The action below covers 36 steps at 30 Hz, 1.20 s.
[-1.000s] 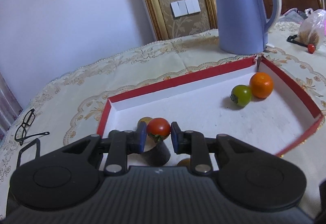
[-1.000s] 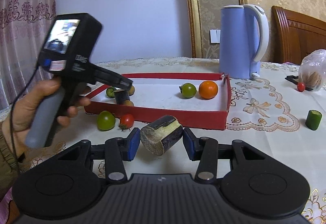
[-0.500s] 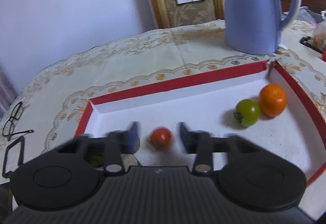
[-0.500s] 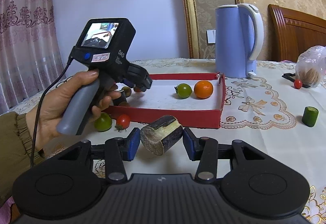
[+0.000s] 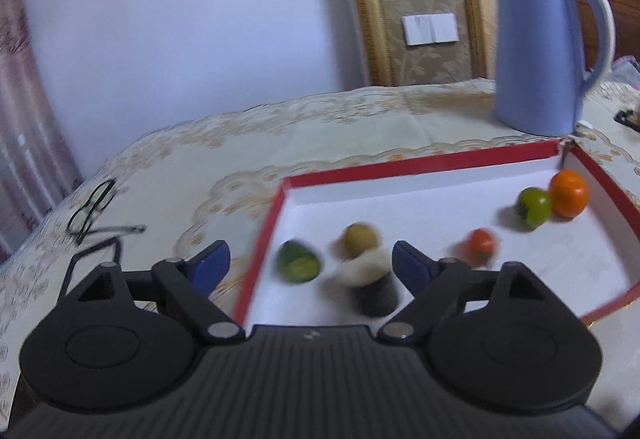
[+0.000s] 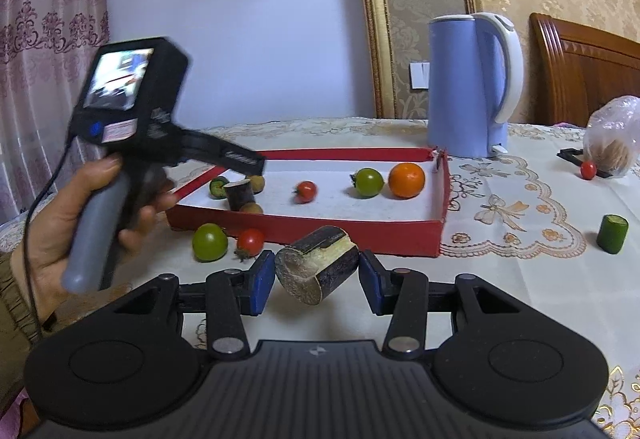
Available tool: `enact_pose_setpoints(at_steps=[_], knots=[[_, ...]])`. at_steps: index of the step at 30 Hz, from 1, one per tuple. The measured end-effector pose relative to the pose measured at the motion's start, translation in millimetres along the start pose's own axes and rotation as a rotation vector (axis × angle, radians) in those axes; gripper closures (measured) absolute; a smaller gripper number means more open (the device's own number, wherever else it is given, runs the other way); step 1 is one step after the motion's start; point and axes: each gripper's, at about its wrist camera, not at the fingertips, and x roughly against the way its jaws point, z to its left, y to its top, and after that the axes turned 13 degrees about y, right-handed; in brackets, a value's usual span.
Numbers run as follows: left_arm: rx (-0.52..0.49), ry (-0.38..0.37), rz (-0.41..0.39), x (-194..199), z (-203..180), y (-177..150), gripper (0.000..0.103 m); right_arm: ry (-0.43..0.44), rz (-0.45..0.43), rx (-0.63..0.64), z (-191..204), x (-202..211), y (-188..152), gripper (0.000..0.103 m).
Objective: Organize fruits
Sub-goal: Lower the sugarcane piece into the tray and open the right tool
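A red tray (image 5: 420,161) with a white floor holds an orange (image 5: 569,193), a green tomato (image 5: 534,207), a red tomato (image 5: 480,243), a yellowish fruit (image 5: 360,237), a green piece (image 5: 298,263) and a dark cane stub (image 5: 372,287). My left gripper (image 5: 312,255) hovers over the tray's left end. Its jaws are opening and grip nothing. My right gripper (image 6: 316,279) is in front of the tray (image 6: 320,229), shut on a dark-skinned cane piece (image 6: 316,263) held off the cloth. A green tomato (image 6: 209,242) and a red tomato (image 6: 251,240) lie outside the tray.
A blue kettle (image 5: 548,51) stands behind the tray. Glasses (image 5: 92,207) lie at the left on the tablecloth. At the right are a green cucumber piece (image 6: 612,233), a cherry tomato (image 6: 588,170), a plastic bag (image 6: 612,143) and a wooden chair (image 6: 580,71).
The left gripper let go of the red tomato, spread its jaws wide and swung left. The tomato now lies further right on the tray floor. The right gripper kept still.
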Motion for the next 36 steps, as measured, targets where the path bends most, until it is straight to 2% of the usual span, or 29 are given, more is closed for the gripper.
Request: enact_pose_setpoints(at_steps=[8,13,21,28,36], knots=[[0.144,-0.004,0.055,-4.9,59.1,-35.9,0.011,0.011,0.005,0.017,10.3,-6.1,2.2,0.058],[0.214,-0.004,0.045,-3.5,81.0,-48.4,0.007,0.005,0.004,0.019,13.3,-8.8,4.4,0.058],[0.294,-0.031,0.017,-1.8,94.9,-54.1,0.005,-0.017,-0.009,0.034,16.2,-13.3,10.9,0.058],[0.341,-0.041,0.032,-5.1,103.2,-56.1,0.003,-0.04,-0.011,0.055,10.3,-26.4,24.4,0.058],[0.332,-0.012,0.013,-0.1,101.2,-57.5,0.0,-0.067,0.005,0.081,-0.5,-62.8,56.2,0.058]])
